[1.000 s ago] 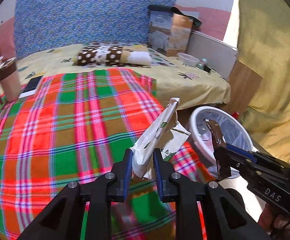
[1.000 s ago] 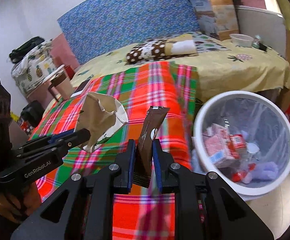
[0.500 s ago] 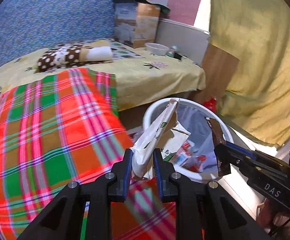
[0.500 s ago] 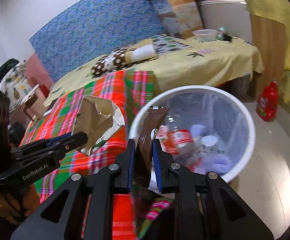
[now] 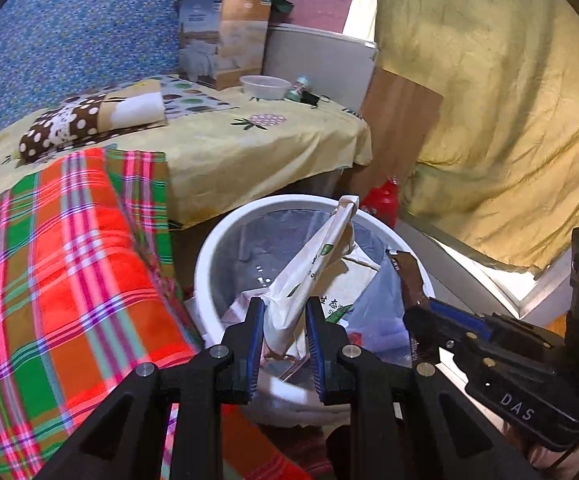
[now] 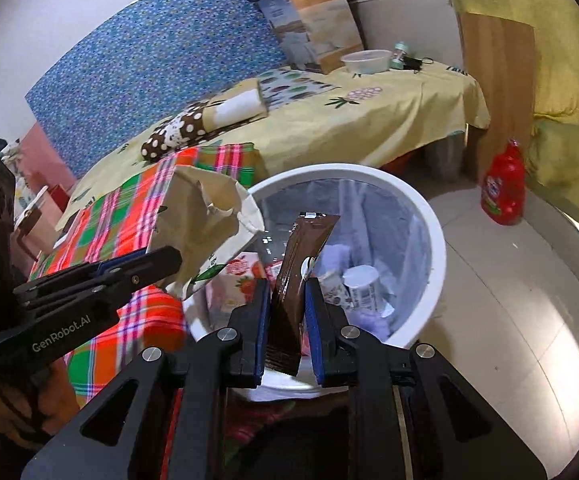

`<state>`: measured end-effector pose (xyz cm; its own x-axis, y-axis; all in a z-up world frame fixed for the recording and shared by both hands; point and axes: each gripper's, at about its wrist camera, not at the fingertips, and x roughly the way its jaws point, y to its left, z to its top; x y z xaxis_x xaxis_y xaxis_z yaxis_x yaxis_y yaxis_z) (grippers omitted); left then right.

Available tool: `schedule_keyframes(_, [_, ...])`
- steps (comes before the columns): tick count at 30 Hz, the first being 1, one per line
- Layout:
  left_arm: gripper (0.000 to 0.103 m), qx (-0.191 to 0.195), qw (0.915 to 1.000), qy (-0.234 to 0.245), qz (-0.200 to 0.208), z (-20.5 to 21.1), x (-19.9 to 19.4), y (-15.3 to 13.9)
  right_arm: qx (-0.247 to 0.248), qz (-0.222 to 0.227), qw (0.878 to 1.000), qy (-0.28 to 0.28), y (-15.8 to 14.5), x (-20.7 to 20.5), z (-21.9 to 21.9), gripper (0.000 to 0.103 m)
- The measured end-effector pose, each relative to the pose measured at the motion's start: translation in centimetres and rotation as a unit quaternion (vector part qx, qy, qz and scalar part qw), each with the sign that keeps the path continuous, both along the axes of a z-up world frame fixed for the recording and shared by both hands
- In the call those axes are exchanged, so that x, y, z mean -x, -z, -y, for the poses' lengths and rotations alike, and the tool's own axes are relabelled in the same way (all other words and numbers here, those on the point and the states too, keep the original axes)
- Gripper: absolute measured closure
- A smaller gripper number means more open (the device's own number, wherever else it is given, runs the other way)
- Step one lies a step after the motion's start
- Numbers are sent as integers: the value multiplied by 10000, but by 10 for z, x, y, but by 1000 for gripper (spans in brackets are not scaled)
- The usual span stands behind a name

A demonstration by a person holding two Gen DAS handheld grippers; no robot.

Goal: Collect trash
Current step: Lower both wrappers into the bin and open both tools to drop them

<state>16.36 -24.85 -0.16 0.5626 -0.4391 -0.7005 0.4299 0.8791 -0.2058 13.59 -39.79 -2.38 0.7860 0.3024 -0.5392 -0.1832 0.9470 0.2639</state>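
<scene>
Plaid blanket lies over a yellow sheet. A polka-dot pillow rests on the sheet. At the far end: a box, a white bowl just beside it. Red bottle stands upright on the floor by a wooden board.

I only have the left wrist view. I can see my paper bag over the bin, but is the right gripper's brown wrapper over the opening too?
Observer: Yes. In the right wrist view the brown wrapper, clamped by the right gripper, stands over the white bin.
Operator: What is under it in there?
Observer: A white cup lies on its side, with a strawberry-print carton beside it.
Operator: Anything on the floor near the bin?
Observer: A red bottle stands upright, apart from the bin.
</scene>
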Motion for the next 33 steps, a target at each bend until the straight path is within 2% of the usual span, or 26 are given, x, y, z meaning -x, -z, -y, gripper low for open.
schedule_keyframes(15, [80,152,9994,272,-131,23,-20,5,36,-284,9995,164,9,-13,9,81])
schedule_keyframes(19, [79,211,9991,334,-139,23,-21,7,29,-262,9995,184,8,-12,10,70])
schedule_keyframes(33, [79,428,9988,230,3,4,-11,-5,67,-89,9997,201,-3,2,5,70])
